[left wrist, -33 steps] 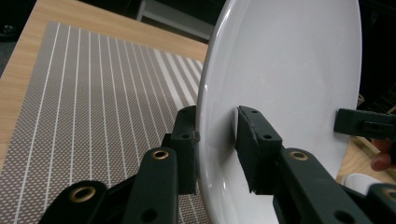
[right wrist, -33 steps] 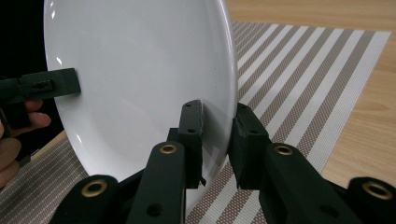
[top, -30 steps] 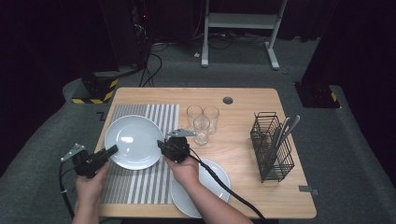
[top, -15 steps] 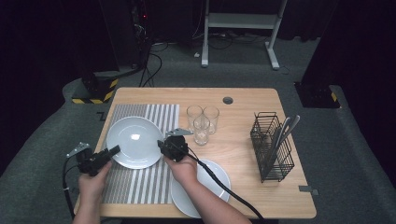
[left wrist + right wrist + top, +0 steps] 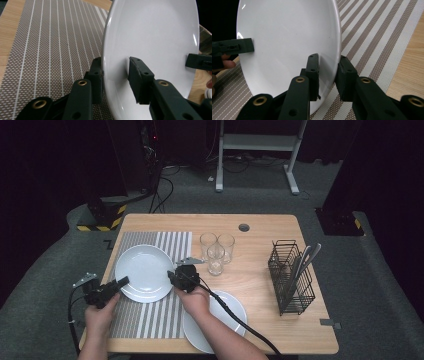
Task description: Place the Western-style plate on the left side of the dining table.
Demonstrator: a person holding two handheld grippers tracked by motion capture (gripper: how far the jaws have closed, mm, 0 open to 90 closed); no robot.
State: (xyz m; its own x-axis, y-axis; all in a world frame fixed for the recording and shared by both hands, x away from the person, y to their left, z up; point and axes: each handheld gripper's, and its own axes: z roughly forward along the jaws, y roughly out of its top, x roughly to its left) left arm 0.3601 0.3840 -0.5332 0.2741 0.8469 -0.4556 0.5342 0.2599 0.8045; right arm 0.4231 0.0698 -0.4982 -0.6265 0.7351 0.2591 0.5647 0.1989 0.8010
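over the striped mat (image 5: pixel 150 320), both grippers straddle the plate's (image 5: pixel 144 272) rim.

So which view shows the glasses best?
The high view: the three glasses stand clustered on the table, right of the striped mat. The left gripper view catches perhaps a sliver of glass at its right edge; the plate blocks the right gripper view.

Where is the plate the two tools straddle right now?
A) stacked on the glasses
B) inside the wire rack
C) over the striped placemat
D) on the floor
C: in the high view the plate sits over the striped placemat, with the left tool and right tool at its opposite rims.
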